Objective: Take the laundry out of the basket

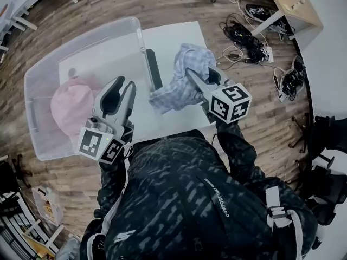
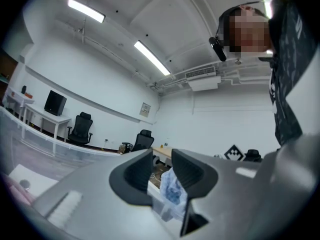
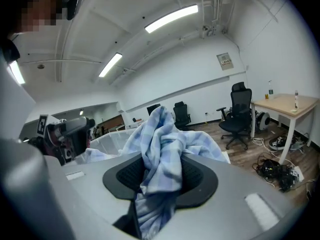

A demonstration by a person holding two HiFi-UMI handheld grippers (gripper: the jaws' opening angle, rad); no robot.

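Note:
A clear plastic basket stands at the left with a pink garment lying inside it. My left gripper hovers over the basket's near right side, open, with nothing between its jaws. My right gripper is shut on a blue checked cloth that hangs bunched over the white table. In the right gripper view the cloth fills the gap between the pads of that gripper and spills over them. The same cloth shows beyond the left jaws.
A dark flat object lies on the table beside the basket wall. Cables and shoes litter the wooden floor at the right, next to a light wooden desk. Office chairs stand further off.

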